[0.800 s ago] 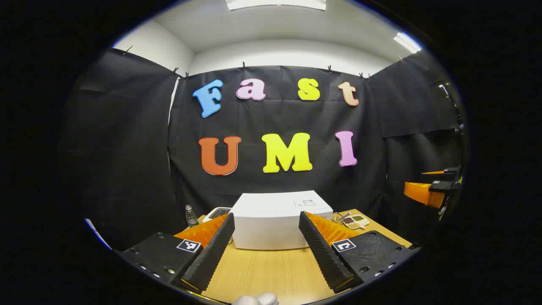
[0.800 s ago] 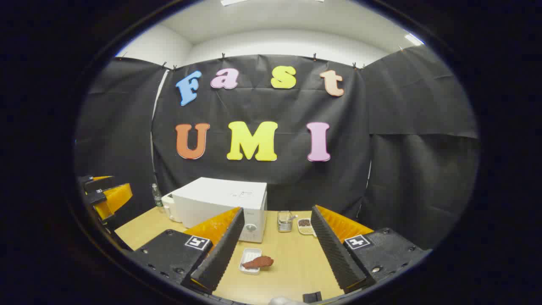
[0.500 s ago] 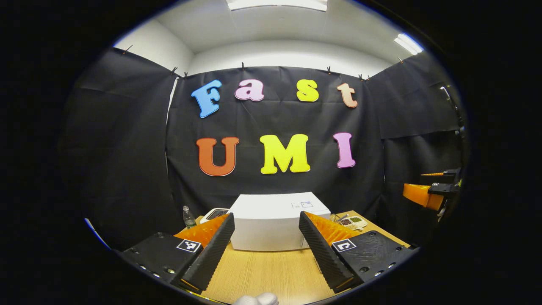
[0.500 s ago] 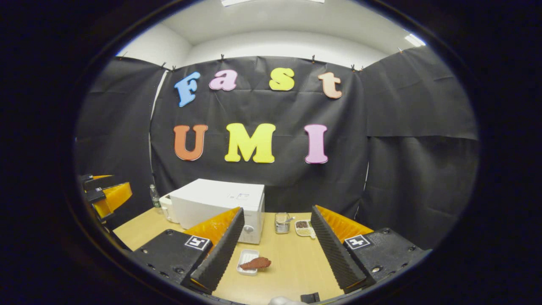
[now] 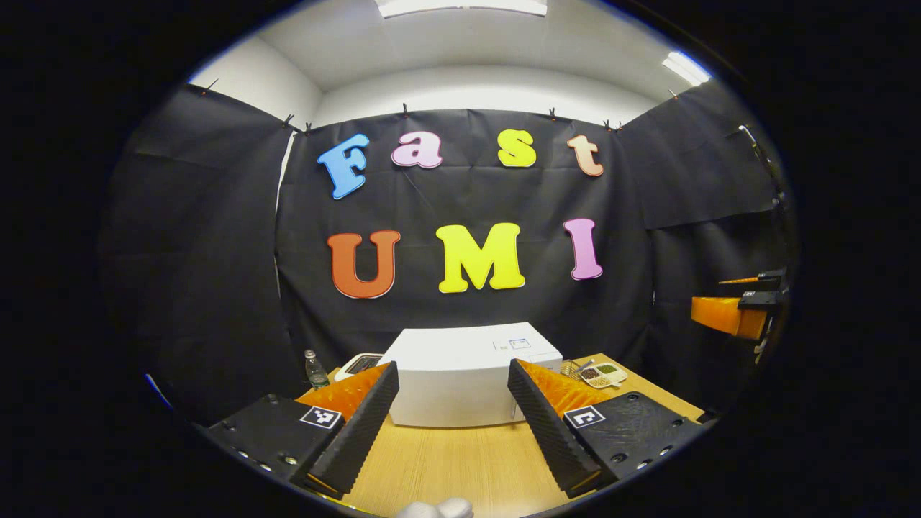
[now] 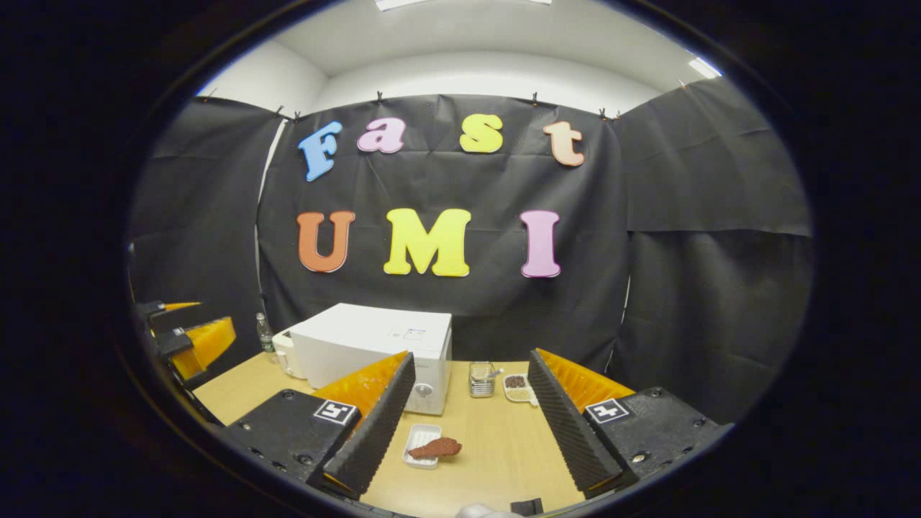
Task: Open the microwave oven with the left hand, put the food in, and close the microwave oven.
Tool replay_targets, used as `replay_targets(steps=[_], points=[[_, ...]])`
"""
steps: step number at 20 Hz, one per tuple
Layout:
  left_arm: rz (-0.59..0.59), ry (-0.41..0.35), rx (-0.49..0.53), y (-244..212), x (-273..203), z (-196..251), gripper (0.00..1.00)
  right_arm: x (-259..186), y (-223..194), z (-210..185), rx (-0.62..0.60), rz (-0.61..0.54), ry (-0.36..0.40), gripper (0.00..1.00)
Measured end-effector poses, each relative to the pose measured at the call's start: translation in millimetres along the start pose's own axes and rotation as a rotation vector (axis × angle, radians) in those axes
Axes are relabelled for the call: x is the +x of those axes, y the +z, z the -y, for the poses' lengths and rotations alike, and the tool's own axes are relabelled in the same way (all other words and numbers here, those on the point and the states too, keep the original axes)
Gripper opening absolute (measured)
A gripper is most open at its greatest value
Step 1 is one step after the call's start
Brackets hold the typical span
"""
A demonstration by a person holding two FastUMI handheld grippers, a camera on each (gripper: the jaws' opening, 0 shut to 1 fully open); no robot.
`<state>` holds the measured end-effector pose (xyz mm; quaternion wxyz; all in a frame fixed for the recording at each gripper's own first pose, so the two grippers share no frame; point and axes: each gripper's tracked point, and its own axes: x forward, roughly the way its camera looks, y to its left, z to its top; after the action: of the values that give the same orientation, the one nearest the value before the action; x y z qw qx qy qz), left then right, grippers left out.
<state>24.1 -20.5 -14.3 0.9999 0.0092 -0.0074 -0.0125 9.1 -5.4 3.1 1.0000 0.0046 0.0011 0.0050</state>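
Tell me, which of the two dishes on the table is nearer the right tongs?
The white tray with the brown food, lying just ahead of the open right tongs. The other, a divided dish, sits farther back beside the microwave.

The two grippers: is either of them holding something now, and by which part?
Nothing is held. The left gripper and the right gripper are both open, with only the table between their fingers. The food lies untouched.

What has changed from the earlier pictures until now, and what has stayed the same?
Very little. In the right gripper view the left gripper has drifted slightly down and toward the microwave. Nothing was gripped or released. Both grippers stay open; the microwave stays closed, and the food stays on its tray.
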Motion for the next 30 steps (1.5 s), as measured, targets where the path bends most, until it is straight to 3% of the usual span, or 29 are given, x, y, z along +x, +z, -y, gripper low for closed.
replay_targets(steps=[1,2,3,4,6,7,8,9,10,11,12,16,17,18,19,20,21,22,23,24,25,27,28,29,30], points=[[0.015,-0.012,-0.002,-4,8,8,0.96,2,2,4,0.004,-0.003,0.001,0.91],[0.020,-0.025,-0.004,-14,17,19,0.96,4,3,10,0.011,-0.005,0.000,0.91],[0.017,-0.037,-0.011,-23,28,30,0.96,7,3,16,0.018,-0.011,0.000,1.00],[0.014,-0.055,-0.025,-35,40,42,1.00,10,4,22,0.025,-0.018,-0.001,1.00],[-0.014,-0.072,-0.047,-61,66,66,0.96,17,2,31,0.033,-0.039,0.006,1.00],[-0.016,-0.076,-0.052,-73,80,76,0.96,21,1,37,0.034,-0.047,0.006,0.91],[-0.035,-0.079,-0.057,-88,96,86,0.96,25,2,43,0.031,-0.049,0.003,1.00],[-0.041,-0.081,-0.057,-100,111,96,0.96,29,2,50,0.027,-0.053,0.004,1.00],[-0.067,-0.075,-0.053,-116,125,103,0.96,32,4,56,0.017,-0.054,0.002,1.00],[-0.074,-0.073,-0.043,-127,140,110,0.96,37,2,62,0.002,-0.060,0.001,0.91],[-0.078,-0.066,-0.032,-137,155,116,0.96,40,1,68,-0.013,-0.065,-0.002,1.00],[-0.112,-0.044,-0.030,-175,207,136,0.97,58,-7,94,-0.048,-0.089,-0.028,1.00],[-0.117,-0.038,-0.025,-183,216,138,0.97,61,-10,99,-0.048,-0.096,-0.033,0.91],[-0.126,-0.031,-0.018,-191,224,139,0.97,64,-14,103,-0.049,-0.107,-0.035,1.00],[-0.128,-0.020,-0.012,-195,230,138,0.97,66,-17,107,-0.051,-0.113,-0.037,0.91],[-0.127,-0.009,-0.010,-197,239,136,0.96,67,-18,111,-0.054,-0.116,-0.040,0.91],[-0.132,-0.004,-0.011,-201,244,136,0.96,69,-20,115,-0.057,-0.118,-0.043,1.00],[-0.139,0.003,-0.006,-205,247,134,0.95,69,-22,117,-0.057,-0.121,-0.044,1.00],[-0.141,0.004,-0.003,-208,250,132,0.93,70,-24,119,-0.059,-0.123,-0.043,0.91],[-0.144,0.006,0.001,-208,250,131,0.85,70,-25,121,-0.061,-0.125,-0.044,0.91],[-0.149,0.006,0.003,-210,252,130,0.78,71,-27,123,-0.063,-0.127,-0.046,1.00],[-0.169,0.000,-0.016,-215,255,129,0.63,71,-27,125,-0.064,-0.130,-0.045,1.00],[-0.170,-0.001,-0.024,-215,254,126,0.44,72,-28,125,-0.068,-0.134,-0.046,0.91],[-0.165,-0.006,-0.032,-212,254,126,0.42,73,-30,126,-0.069,-0.138,-0.042,1.00],[-0.172,-0.013,-0.050,-218,257,127,0.27,74,-31,125,-0.067,-0.141,-0.036,1.00]])
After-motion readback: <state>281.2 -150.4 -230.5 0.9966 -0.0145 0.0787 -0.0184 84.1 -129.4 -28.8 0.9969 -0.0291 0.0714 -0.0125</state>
